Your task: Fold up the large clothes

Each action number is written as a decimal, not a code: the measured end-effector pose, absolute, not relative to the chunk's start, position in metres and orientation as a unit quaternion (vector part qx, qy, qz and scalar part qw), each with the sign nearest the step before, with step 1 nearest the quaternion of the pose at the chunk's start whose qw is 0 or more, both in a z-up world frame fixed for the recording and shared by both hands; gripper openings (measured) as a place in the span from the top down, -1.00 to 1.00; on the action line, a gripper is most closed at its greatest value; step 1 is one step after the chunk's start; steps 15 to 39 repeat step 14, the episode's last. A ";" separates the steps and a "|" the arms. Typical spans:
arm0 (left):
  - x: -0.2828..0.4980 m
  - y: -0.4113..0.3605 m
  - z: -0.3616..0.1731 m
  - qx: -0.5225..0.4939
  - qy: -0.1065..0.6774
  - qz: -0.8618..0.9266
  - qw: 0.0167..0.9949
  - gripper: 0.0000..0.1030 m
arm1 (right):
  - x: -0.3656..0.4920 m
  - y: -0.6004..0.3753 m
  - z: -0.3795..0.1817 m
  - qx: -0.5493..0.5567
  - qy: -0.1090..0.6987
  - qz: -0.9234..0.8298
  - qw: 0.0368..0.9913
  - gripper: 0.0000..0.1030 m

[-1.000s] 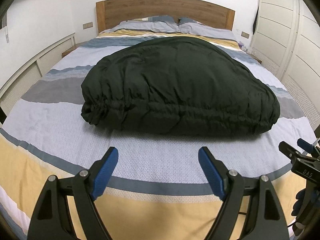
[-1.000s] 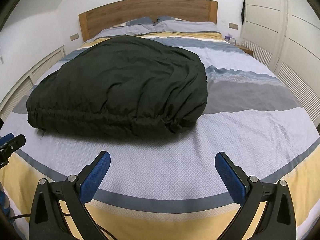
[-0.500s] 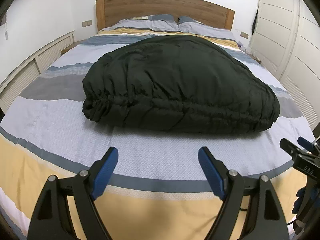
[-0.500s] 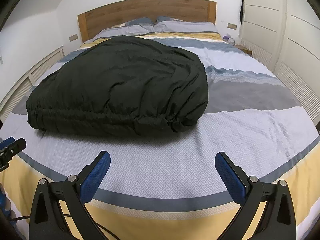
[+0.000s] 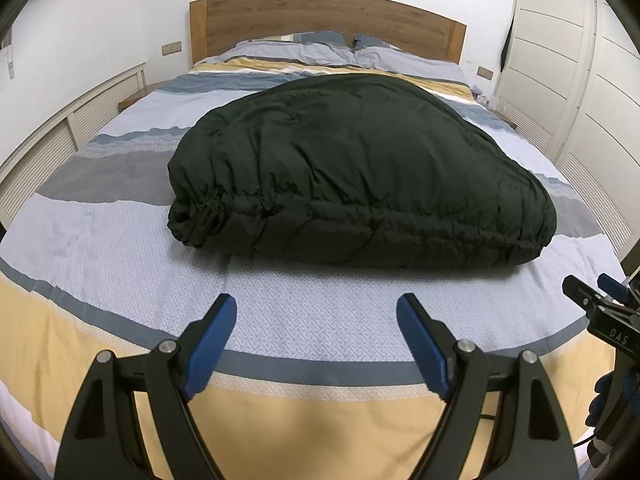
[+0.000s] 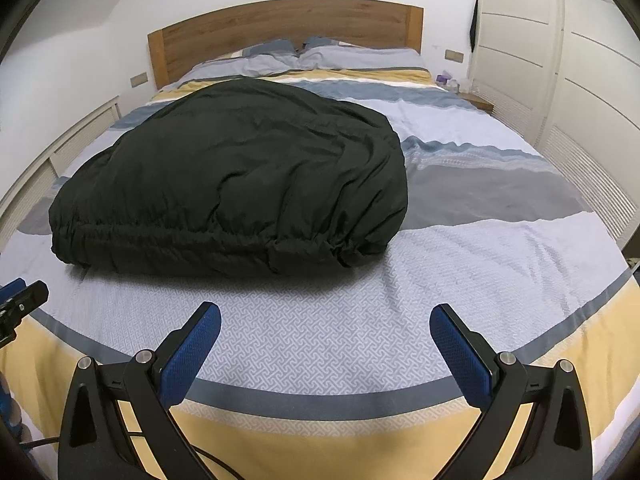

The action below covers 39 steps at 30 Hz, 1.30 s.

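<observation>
Nearest the cameras, the left gripper (image 5: 316,320), a black two-finger clamp with blue ribbed pads, had its jaws spread wide with nothing between them, poised above the near edge of the bed. The right gripper (image 6: 325,330), of the same make, stood equally wide and empty beside it, its tip also showing at the right edge of the left wrist view. Beneath both lay the striped bedspread (image 5: 304,320) in yellow, grey-blue and pale patterned bands, stretched flat over the mattress. Farther on, apart from both tools, the large dark green padded garment (image 5: 360,168) rested in a rounded, puffy mound in the middle of the bed, its gathered elastic hem facing the grippers. Beyond it were two grey-blue pillows (image 5: 360,54), the wooden headboard (image 5: 328,20), and white panelled wardrobe doors (image 5: 560,60) along the right.
</observation>
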<state>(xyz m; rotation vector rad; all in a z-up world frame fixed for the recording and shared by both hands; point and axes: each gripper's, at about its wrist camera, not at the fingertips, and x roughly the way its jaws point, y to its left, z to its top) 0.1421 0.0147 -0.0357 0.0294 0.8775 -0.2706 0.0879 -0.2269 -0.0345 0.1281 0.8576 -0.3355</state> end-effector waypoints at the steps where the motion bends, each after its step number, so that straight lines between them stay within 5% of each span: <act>1: 0.142 0.016 -0.036 0.014 0.424 -0.131 0.896 -0.59 | 0.088 -0.226 -0.034 0.061 0.414 -0.163 0.894 -0.99; 39: 0.145 0.022 -0.030 0.017 0.422 -0.135 0.897 -0.59 | 0.090 -0.218 -0.030 0.055 0.415 -0.168 0.893 -0.99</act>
